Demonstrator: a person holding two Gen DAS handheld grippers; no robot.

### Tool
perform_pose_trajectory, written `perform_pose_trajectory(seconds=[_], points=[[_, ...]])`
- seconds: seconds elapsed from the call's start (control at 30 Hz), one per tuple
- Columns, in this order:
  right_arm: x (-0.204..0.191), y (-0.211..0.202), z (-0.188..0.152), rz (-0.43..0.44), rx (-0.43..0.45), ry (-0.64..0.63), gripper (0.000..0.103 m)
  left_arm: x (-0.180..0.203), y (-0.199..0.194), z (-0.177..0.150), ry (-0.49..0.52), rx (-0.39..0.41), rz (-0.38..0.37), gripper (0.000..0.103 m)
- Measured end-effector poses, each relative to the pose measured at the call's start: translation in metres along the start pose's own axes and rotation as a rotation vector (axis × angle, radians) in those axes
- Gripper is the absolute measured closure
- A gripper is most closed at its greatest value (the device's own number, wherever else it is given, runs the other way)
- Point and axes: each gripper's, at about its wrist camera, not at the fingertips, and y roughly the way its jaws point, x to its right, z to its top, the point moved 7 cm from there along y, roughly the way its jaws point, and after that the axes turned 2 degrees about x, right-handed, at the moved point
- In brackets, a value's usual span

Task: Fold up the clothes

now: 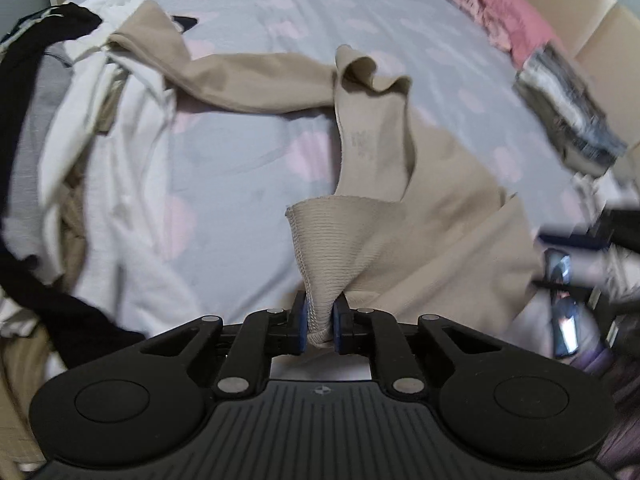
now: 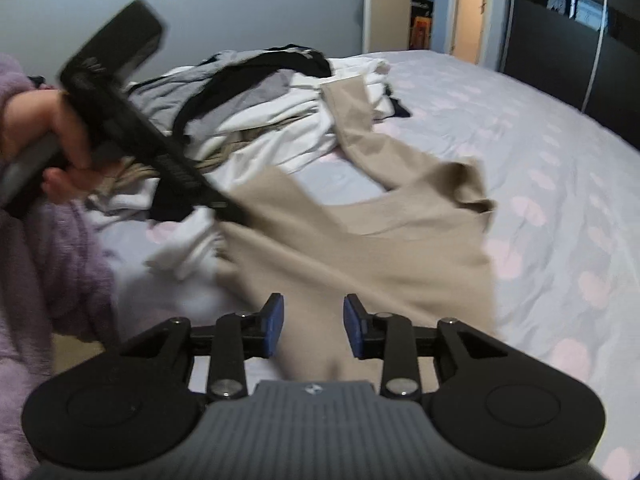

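Currently left gripper (image 1: 321, 322) clamps beige garment (image 1: 432, 240) ribbed hem; right gripper (image 2: 314, 326) spread, empty; neck print (image 1: 362, 142) center-frame unreadable.

Beige long-sleeved top (image 1: 440, 216) (image 2: 360, 248), ribbed hem bunched and lifted at 6 o'clock in the left wrist view, body rumpled across the bed. One sleeve trails toward 10 o'clock, ending against the heap of white, grey and black clothes (image 1: 92, 128) (image 2: 256, 96).
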Motion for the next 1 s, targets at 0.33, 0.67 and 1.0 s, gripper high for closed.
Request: perform_pose_trajectory(seconds=[0.33,0.67,1.0], points=[[0.059,0.043,0.048,-0.145,-0.129,-0.377,0.068,-0.066,0.017,-0.025,-0.089,-0.113,0.052,0.094],[0.081,0.152,0.117,-0.047,-0.280,-0.946,0.059,-0.072,0.049,-0.030,-0.047,-0.197,0.023,0.093],[0.079,0.267,0.141,0.168,-0.515,-1.118,0.058,-0.073,0.054,-0.033,-0.019,-0.210,0.003,0.092]])
